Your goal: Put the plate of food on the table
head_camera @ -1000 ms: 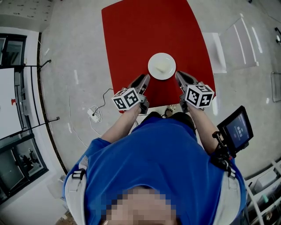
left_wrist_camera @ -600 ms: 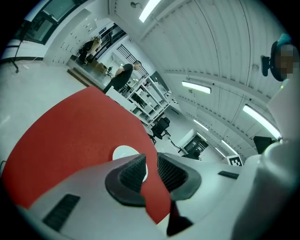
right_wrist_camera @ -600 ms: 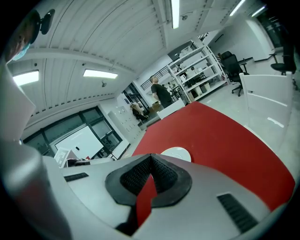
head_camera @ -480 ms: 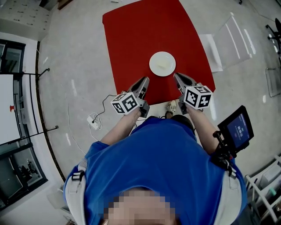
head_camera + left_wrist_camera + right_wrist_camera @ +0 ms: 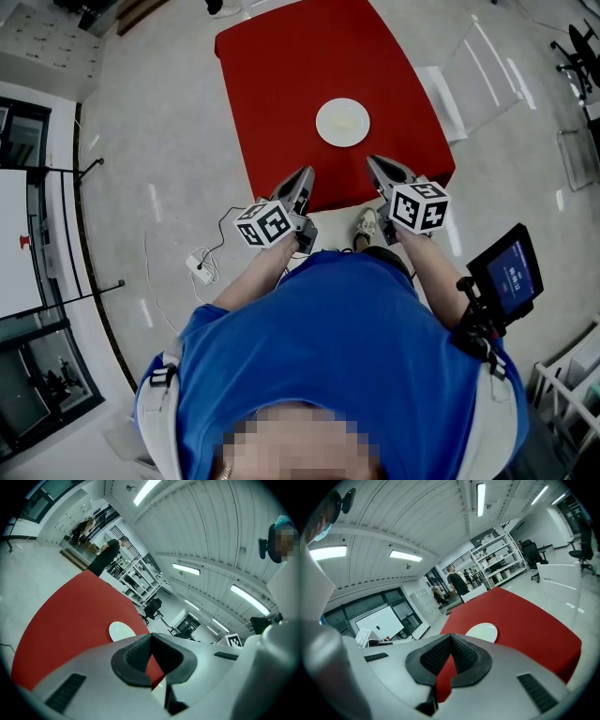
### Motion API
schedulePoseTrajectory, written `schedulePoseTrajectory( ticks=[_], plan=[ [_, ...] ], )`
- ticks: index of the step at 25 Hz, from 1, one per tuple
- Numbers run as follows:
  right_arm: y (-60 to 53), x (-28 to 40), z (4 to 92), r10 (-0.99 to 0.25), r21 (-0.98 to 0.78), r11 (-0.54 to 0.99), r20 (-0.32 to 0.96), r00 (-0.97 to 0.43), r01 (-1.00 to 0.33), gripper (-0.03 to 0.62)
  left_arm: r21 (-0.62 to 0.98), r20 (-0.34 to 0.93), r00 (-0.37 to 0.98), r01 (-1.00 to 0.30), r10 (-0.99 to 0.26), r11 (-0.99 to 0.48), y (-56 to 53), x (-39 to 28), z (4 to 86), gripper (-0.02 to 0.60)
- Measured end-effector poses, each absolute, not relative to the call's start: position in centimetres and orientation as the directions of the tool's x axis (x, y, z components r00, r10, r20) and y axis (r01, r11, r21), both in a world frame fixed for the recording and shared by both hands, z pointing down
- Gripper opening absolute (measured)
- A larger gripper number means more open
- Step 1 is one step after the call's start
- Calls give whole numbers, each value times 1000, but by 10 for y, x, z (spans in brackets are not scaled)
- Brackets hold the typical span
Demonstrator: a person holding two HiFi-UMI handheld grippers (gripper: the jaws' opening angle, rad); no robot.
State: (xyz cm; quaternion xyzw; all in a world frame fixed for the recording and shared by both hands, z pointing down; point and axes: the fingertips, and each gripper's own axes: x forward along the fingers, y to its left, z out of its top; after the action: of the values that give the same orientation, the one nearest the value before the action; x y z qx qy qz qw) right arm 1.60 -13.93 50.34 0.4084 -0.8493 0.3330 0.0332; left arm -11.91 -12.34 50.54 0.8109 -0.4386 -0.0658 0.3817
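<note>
Plate of food (image 5: 343, 122), round, white and glossy, sits near the middle of the smooth red rectangular desk (image 5: 281, 84). Left gripper (image 5: 304, 176) has just closed its ribbed black jaws on nothing. Right gripper (image 5: 374, 163) jaws meet, likewise empty.

A pale glossy floor (image 5: 159, 112) lies beneath a ribbed ceiling (image 5: 417, 513) with strip lights (image 5: 481, 498), beside metal shelving (image 5: 499, 557).
</note>
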Motion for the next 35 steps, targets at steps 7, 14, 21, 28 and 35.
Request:
schedulePoseTrajectory(
  ticks=[7,14,21,28,35],
  plan=[
    [-81,14,500,-690,-522,450,313,-653,-725,2,676,203,637,-640,-743,-364,-71,-115,500,8],
    [-47,7,486,-701,-501,457,306,-644,-735,2,673,178,669,-618,-721,-407,-41,-113,487,8],
    [-31,4,478,-718,-478,460,295,-630,-748,2,664,160,686,-607,-710,-437,-26,-114,484,8],
    [-15,-13,475,-723,-473,461,290,-627,-751,2,665,151,694,-598,-704,-448,-12,-126,481,8],
    [-14,-12,469,-727,-467,461,288,-623,-754,2,671,154,705,-589,-693,-450,-9,-124,481,8]
  ],
)
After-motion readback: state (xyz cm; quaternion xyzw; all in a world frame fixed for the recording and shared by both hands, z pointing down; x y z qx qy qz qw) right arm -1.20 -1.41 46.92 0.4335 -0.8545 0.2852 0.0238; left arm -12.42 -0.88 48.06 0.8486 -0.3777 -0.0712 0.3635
